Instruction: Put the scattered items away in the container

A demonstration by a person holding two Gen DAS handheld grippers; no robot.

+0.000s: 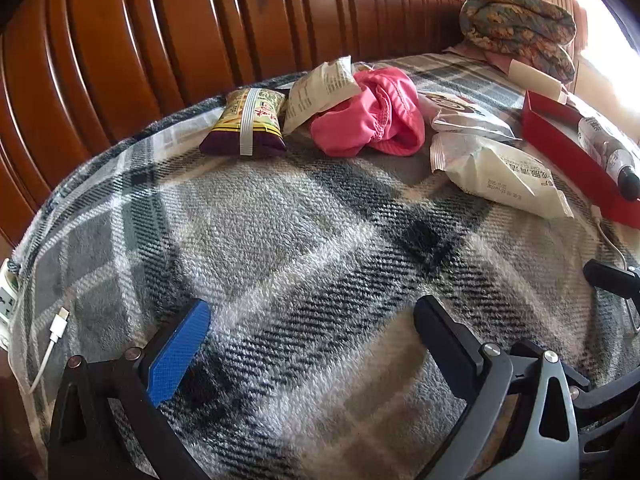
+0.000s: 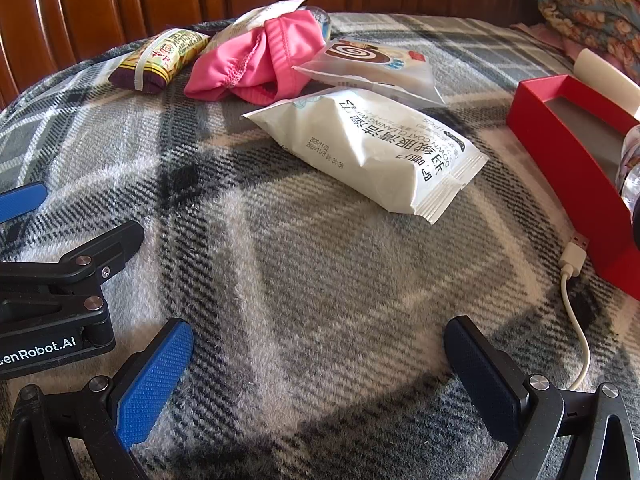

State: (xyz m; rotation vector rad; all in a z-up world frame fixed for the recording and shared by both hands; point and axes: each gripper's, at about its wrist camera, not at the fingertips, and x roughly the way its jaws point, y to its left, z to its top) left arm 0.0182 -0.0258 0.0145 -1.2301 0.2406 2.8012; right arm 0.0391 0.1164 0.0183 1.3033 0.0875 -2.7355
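A red box (image 2: pixel 568 148) (image 1: pixel 568 156) lies at the right with a bottle (image 1: pixel 608 152) inside. Scattered on the plaid blanket (image 2: pixel 320 280) are a white cleaning-wipe packet (image 2: pixel 376 152) (image 1: pixel 504 172), a swirl-cake packet (image 2: pixel 372 64) (image 1: pixel 464 116), a pink cloth (image 2: pixel 256 60) (image 1: pixel 372 116), a yellow-purple snack pack (image 2: pixel 156 60) (image 1: pixel 248 124) and another white packet (image 1: pixel 320 92). My left gripper (image 1: pixel 312 328) is open and empty above the blanket; it also shows in the right wrist view (image 2: pixel 80 216). My right gripper (image 2: pixel 320 348) is open and empty, short of the wipe packet.
A white USB cable (image 2: pixel 572 280) lies beside the red box. Another cable end (image 1: pixel 56 328) and a power strip (image 1: pixel 8 296) lie at the blanket's left edge. A wooden slatted backrest (image 1: pixel 200 20) stands behind. A floral cushion (image 1: pixel 520 28) and white roll (image 1: pixel 536 80) sit far right.
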